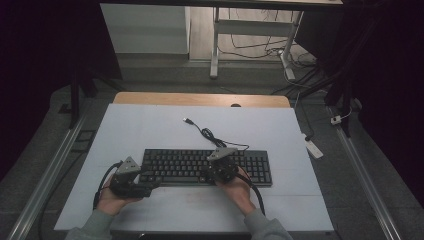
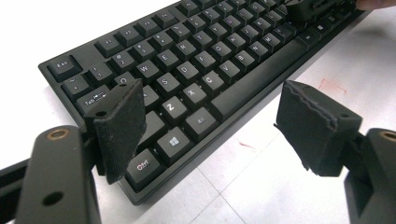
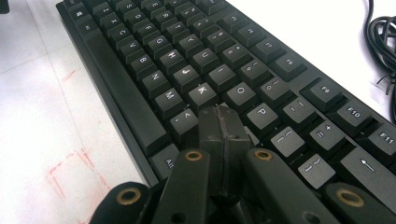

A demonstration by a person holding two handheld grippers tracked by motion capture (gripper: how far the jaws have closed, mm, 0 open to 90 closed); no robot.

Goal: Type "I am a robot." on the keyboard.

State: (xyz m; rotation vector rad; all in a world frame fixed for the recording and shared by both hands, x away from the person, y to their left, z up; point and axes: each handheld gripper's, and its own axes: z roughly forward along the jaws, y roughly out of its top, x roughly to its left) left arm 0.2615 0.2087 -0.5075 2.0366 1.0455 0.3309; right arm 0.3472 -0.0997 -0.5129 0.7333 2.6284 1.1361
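Keyboard (image 1: 207,167) lies across the table's (image 1: 150,130) near half. Right gripper (image 3: 219,122), jaws clenched together into one blunt tip, rests on keys near L, likely to press one. Left gripper (image 2: 210,119) hangs released, straddling the keyboard's near-left corner, gripping nothing.

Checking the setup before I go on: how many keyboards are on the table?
1. A single black keyboard lies across the white table, its coiled cable trailing away behind it. The left hand-held gripper sits at its left end, the right hand-held gripper over the keys.
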